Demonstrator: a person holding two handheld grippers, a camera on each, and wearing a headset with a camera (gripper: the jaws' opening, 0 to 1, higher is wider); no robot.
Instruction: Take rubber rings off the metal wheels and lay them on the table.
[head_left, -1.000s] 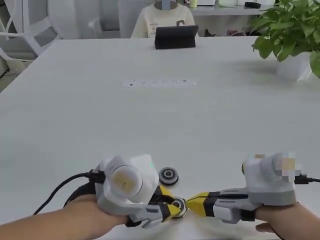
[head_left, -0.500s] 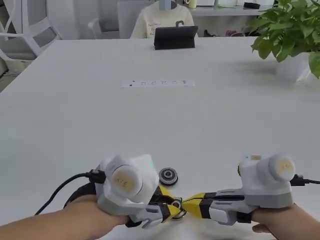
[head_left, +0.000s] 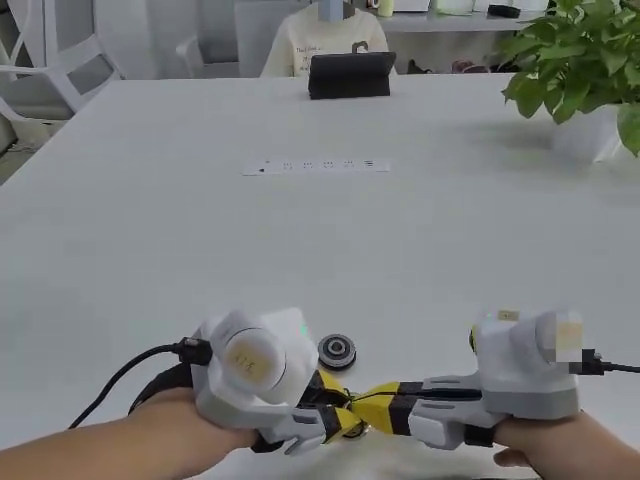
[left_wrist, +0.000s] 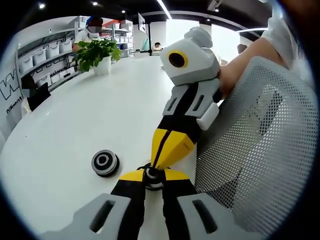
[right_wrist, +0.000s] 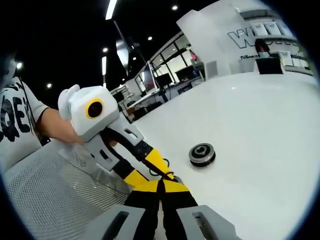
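No ring laid on table (head_left: 320, 230) yet. Left gripper (left_wrist: 150, 175) pinched held wheel (left_wrist: 153, 179) at 6 o'clock of head view. Right gripper (right_wrist: 161, 182) jaws pressed together at wheel's rim; ring catch unclear. Second wheel (head_left: 337, 351) sat at 12 o'clock of tips, ring seemingly on. Versus second ago, right gripper had slid toward 9 o'clock, tips overlapping more.

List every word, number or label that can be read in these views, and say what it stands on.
"W": big letter on the wall; the rest is cut off, and the small line under it is too blurred to read.
"W": start of a wall sign; the rest is blurred.
"QE": print on a person's shirt, cut off.
Marks on the power strip: too small to read.
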